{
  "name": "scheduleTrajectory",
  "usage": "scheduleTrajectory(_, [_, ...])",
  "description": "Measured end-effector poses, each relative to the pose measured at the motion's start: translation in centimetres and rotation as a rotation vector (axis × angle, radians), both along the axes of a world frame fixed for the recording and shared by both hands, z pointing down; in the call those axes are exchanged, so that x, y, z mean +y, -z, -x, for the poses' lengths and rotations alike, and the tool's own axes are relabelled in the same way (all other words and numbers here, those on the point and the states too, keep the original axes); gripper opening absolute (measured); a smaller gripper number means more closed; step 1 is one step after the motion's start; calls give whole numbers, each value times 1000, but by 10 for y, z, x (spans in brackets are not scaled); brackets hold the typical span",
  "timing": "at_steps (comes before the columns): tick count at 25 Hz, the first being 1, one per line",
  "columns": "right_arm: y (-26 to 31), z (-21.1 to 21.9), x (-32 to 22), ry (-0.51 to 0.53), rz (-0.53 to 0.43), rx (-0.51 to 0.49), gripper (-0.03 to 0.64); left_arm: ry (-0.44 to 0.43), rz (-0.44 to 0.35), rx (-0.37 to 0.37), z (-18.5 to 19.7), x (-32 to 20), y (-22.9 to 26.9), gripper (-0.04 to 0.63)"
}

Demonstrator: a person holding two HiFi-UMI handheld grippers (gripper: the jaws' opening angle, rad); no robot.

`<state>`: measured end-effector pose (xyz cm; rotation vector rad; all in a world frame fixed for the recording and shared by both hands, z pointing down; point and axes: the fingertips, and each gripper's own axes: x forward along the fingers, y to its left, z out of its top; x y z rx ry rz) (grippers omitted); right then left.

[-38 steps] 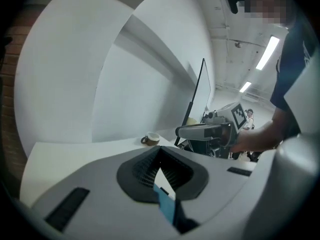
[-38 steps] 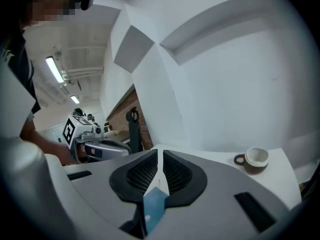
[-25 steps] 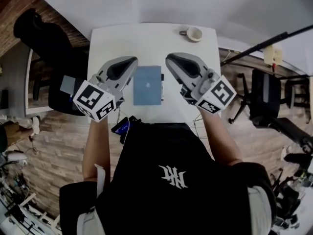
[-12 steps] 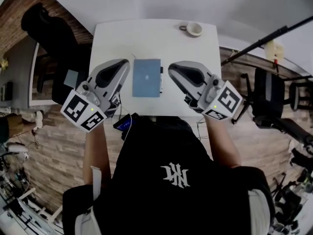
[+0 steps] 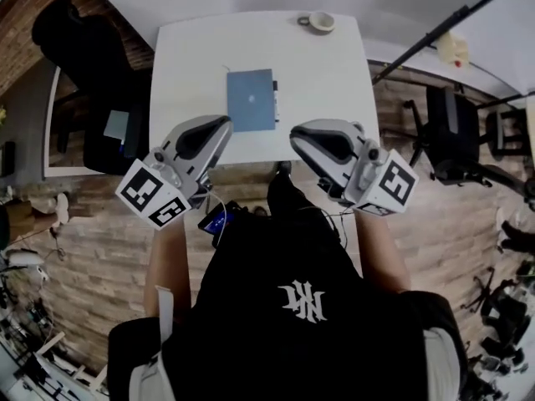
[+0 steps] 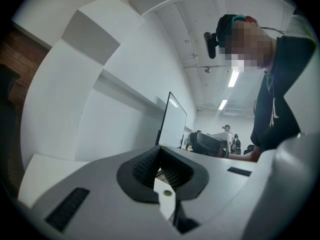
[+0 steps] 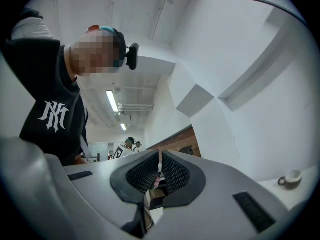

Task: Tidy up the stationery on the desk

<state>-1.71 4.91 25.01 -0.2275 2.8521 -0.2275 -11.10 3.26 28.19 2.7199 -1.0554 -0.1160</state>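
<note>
A blue notebook [image 5: 252,99] lies flat in the middle of the white desk [image 5: 184,65], with a dark pen [image 5: 275,98] along its right edge. My left gripper [image 5: 224,124] hangs at the desk's near edge, below and left of the notebook, shut and holding nothing. My right gripper [image 5: 297,134] is level with it, off the near edge to the right, also shut and empty. In the left gripper view the left gripper [image 6: 161,151] shows its pads meeting; the right gripper [image 7: 160,154] shows the same in its own view. Both point sideways toward the person's body.
A small round white cup-like thing [image 5: 318,22] sits at the desk's far edge, seen too in the right gripper view [image 7: 290,177]. Black office chairs stand left [image 5: 84,48] and right [image 5: 451,132] of the desk. A dark pole [image 5: 443,32] slants at the right.
Both grippers have drawn back from beside the notebook to the desk's near edge, toward the person. The notebook and pen stayed in place on the desk.
</note>
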Motion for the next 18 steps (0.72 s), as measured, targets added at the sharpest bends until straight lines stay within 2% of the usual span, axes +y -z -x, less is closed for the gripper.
scheduleTrajectory(3, [-20,2,44,-5,61,25,48,-14,34,25,-2,44,-20,2])
scheduleTrajectory(8, [-43,1,95,5,92,105,48,-25,65,62,-5,97,-38,2])
scheduleTrajectory(13, [-36,-2,118,24,75,102,48,-31,35,34,-21,129,-30,2])
scheduleTrajectory(18, [-40,1,132,97,94,107,46,-3,16,-7,-28,150,-23,2])
